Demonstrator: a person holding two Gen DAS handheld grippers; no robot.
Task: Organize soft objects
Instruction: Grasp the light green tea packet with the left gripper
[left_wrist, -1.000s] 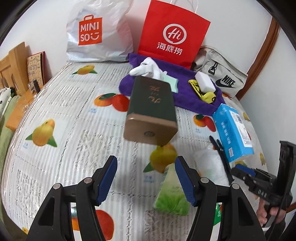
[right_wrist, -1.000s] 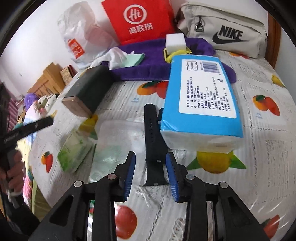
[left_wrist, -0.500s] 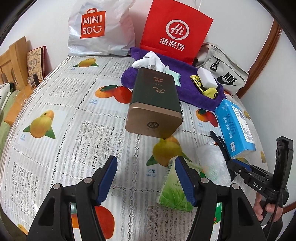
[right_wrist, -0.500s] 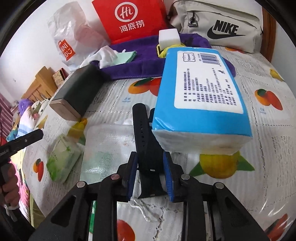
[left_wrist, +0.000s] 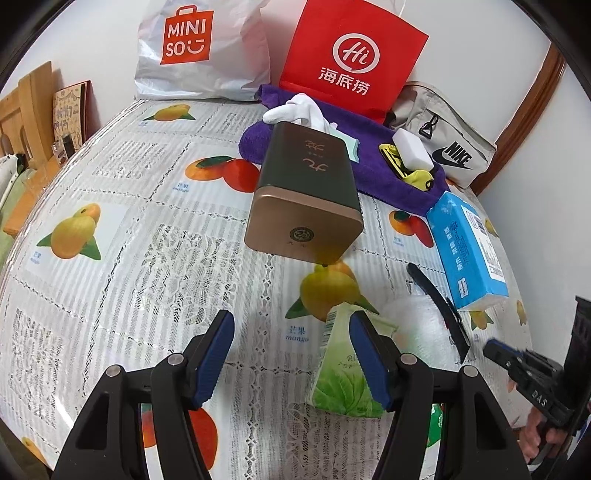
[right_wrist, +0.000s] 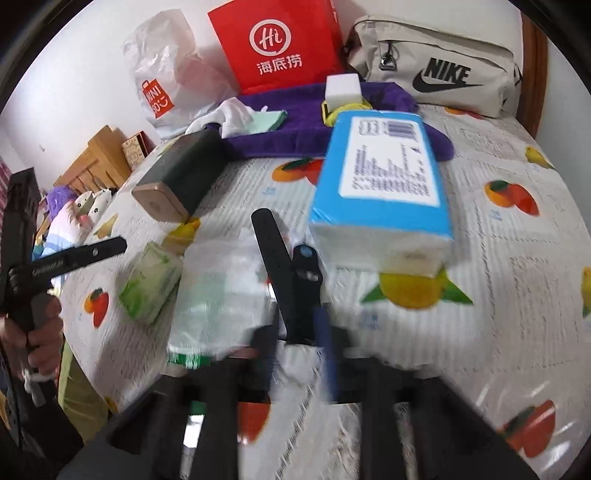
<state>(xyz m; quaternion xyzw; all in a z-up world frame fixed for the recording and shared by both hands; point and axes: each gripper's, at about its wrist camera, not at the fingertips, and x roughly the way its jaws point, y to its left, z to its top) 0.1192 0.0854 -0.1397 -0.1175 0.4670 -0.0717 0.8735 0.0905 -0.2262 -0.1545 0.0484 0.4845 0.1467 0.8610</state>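
Since a second ago the right gripper (right_wrist: 295, 343) has come forward and pinched its blue pads onto the near end of the black watch strap (right_wrist: 275, 251), which lay loose between parted pads before; the left gripper (left_wrist: 290, 360) has barely shifted and hangs spread and empty above the table (left_wrist: 122, 258). Taking the blue tissue pack (right_wrist: 380, 177) as landmark: the purple towel (right_wrist: 303, 122) lies just behind it, carrying a white cloth (right_wrist: 232, 114), a pale green cloth, a white sponge block (right_wrist: 342, 86) and a yellow item; the dark tea tin (right_wrist: 181, 177) lies to its left; the clear plastic bag (right_wrist: 218, 291) sits left of its near end; the small green tissue packet (right_wrist: 149, 282) is further left again; and the strap rests between bag and pack, close against the pack's near left corner. The strap looks light, rubbery and floppy, so held by one end it will likely droop and swing; a hold nearer its middle, across the width, would steady it, though the smooth surface may slip. The blue pack looks light and squashy, best taken across its narrow sides. The gripper's pads are blurred, so how deep the strap sits I cannot tell.
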